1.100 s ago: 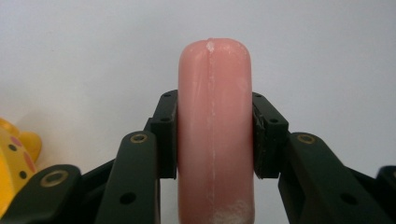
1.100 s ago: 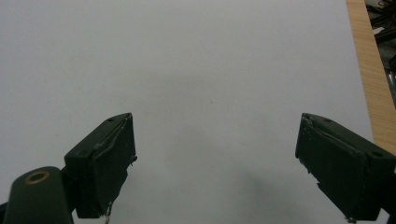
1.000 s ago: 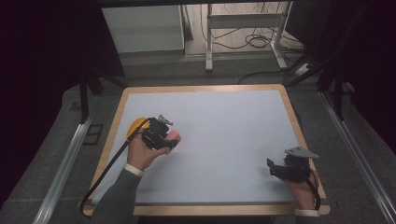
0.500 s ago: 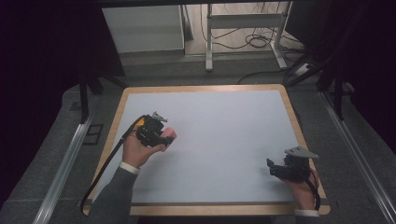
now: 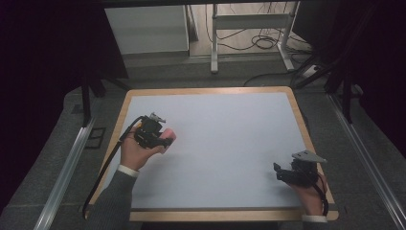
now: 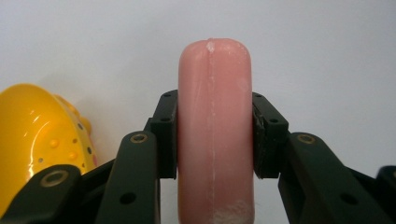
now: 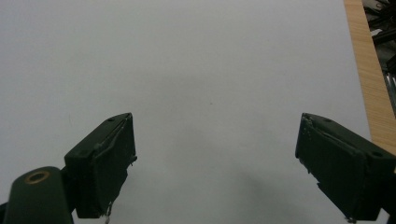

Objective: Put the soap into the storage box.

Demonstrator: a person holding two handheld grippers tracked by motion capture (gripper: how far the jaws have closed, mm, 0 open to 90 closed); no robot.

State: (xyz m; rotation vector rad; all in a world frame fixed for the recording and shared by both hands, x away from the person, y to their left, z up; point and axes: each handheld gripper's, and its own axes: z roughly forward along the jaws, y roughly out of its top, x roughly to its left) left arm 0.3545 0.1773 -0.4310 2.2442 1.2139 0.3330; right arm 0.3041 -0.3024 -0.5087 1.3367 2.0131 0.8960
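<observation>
Clamping a pink sausage-shaped piece (image 6: 215, 130) between its jaws, left gripper (image 5: 152, 134) sits at the counter's (image 5: 230, 124) left edge, yellow toy (image 6: 37, 140) just beside. Right gripper (image 5: 287, 173) near right corner, jaws released, nothing between.

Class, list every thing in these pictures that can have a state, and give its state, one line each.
Left hand-held gripper: shut on the pink sausage-shaped toy, a pad pressing each side.
Pink sausage-shaped toy: clamped, its rounded end sticking out past the jaws.
Yellow dotted toy: loose beside the left jaw, not gripped.
Right hand-held gripper: open, nothing between its jaws.
</observation>
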